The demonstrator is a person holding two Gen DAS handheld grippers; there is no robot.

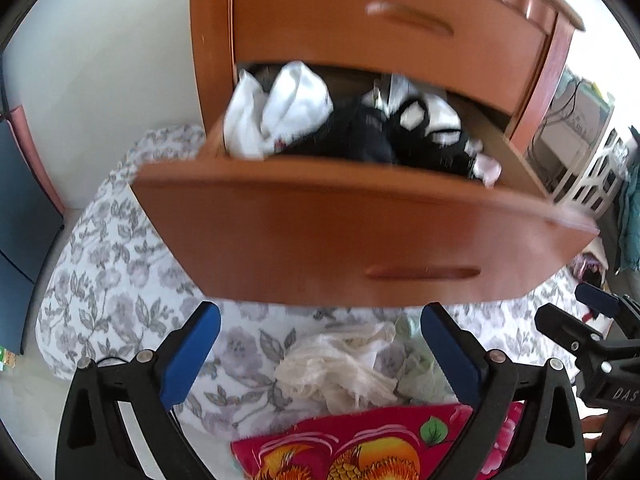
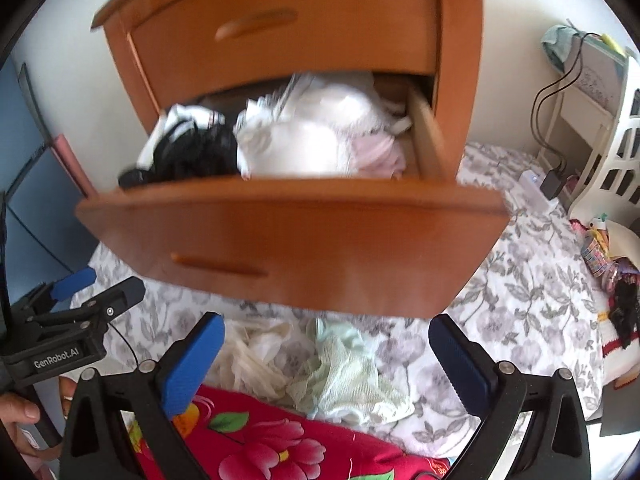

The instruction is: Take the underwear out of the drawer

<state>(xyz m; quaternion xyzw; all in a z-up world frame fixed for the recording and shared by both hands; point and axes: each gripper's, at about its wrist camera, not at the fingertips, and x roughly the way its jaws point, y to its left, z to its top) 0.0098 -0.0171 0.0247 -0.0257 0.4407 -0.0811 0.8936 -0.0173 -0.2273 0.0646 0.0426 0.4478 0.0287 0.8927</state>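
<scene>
Underwear: two loose pieces, cream (image 1: pixel 340 364) and pale green (image 2: pixel 352 376), lay crumpled on the floral bedspread (image 2: pixel 520 288) at the lower centre of both views, just below the drawer (image 1: pixel 360 232). More stayed inside: a white bundle (image 1: pixel 276 112) at the drawer's left and a black heap (image 1: pixel 360 136) at its middle in the left wrist view; a white and pink pile (image 2: pixel 320 140) at the upper centre of the right wrist view.

Drawer: pulled well out of the orange cabinet (image 1: pixel 360 20), front tilted, contents heaped up to the rim.

Left gripper (image 1: pixel 320 344): I had it spread wide, nothing between the pads, cream piece lying below the gap.

Right gripper (image 2: pixel 326 352): likewise spread wide and empty, over the green piece. Also visible at the right edge of the left wrist view.

Red floral cloth (image 2: pixel 272 440): bottom edge of both views, under the fingers.

Step in hand, as I judged it: going back for the next garment. To do it well I would lift clear of the drawer front, come down from above onto the top of one pile, pinch a single fold and draw it up and toward the bed, so it did not drag neighbours over the rim. Motion blur hid finer detail.
</scene>
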